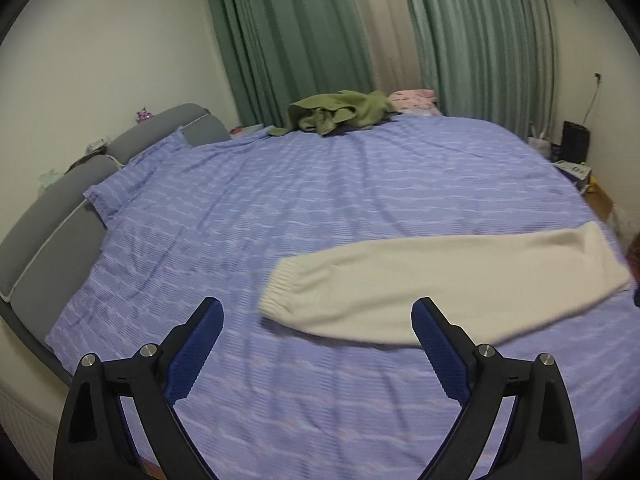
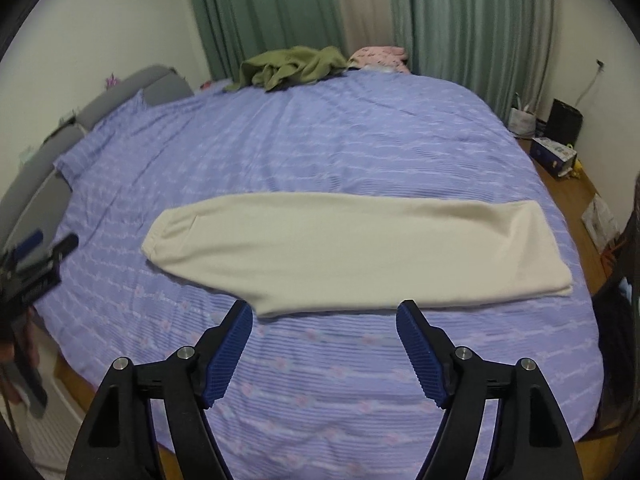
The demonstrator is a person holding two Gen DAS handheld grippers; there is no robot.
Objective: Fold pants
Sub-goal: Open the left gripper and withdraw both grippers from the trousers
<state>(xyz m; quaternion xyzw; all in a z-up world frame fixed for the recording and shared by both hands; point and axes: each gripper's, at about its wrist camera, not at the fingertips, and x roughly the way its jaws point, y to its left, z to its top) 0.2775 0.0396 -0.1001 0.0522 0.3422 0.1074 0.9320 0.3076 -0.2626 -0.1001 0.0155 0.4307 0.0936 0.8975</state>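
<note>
Left wrist view: left gripper [image 1: 318, 314] spread wide, holding nothing, above the bed [image 1: 280, 208]; cream pants [image 1: 448, 284] flat on the bed, cuffed end nearest. Green garment [image 1: 340, 112] at the bed's far edge.

Right wrist view: right gripper [image 2: 324, 318] spread wide, holding nothing, just short of the pants [image 2: 348, 252].

The bed [image 2: 320, 152] wears a lavender-blue cover crossed by pale wavy stripes, with faint pink marks nearer its front edge. On it lie cream pants [image 2: 340, 248], plain, ribbed at the cuff. At the bed's far edge sits an olive-green garment [image 2: 292, 66], and just beside that a pink printed cloth [image 2: 380, 55]. Behind the bed hang sea-green curtains [image 2: 460, 20] flanking a beige panel. The headboard [image 1: 60, 208] is grey with white piping. Both grippers are black with blue ribbed pads [image 2: 416, 352].
</note>
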